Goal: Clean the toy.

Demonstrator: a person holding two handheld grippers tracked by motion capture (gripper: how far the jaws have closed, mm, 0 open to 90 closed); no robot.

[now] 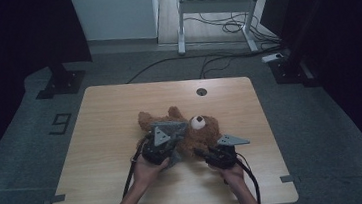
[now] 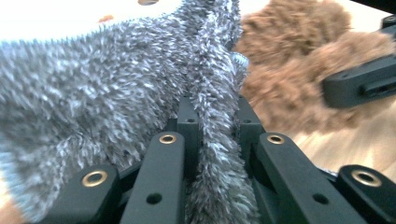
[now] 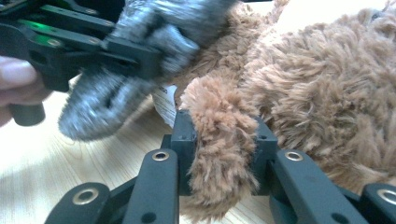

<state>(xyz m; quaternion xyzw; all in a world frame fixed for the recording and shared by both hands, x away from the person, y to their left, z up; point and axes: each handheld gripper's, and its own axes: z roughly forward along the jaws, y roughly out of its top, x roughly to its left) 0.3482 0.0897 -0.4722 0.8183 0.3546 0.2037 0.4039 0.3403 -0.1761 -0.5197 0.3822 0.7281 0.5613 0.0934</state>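
Both grippers engaged: left gripper (image 2: 215,135) clamps grey fuzzy garment (image 2: 107,84); right gripper (image 3: 224,140) pinches teddy bear (image 3: 322,93) limb. Recommend steady anchoring, garment drawn gently.

— What colours are seen on the teddy bear (image 1: 198,133)?
— Brown, shaggy fur is shown all over it, with a white muzzle and a dark nose at the face. A white tag (image 3: 165,103) with dark print is seen by its limb.

— And the cloth (image 2: 116,88) laid over it?
— Grey is seen, flecked with paler, almost white fibre tips, giving a speckled look.

— How are the grippers coloured?
— The left gripper (image 1: 159,148) and right gripper (image 1: 222,154) are black, with brass-coloured rings set in the links and a grey plate on top of each. A green glow is seen on the left one.

— The table (image 1: 101,125)?
— Pale wood grain, with fine darker streaks.
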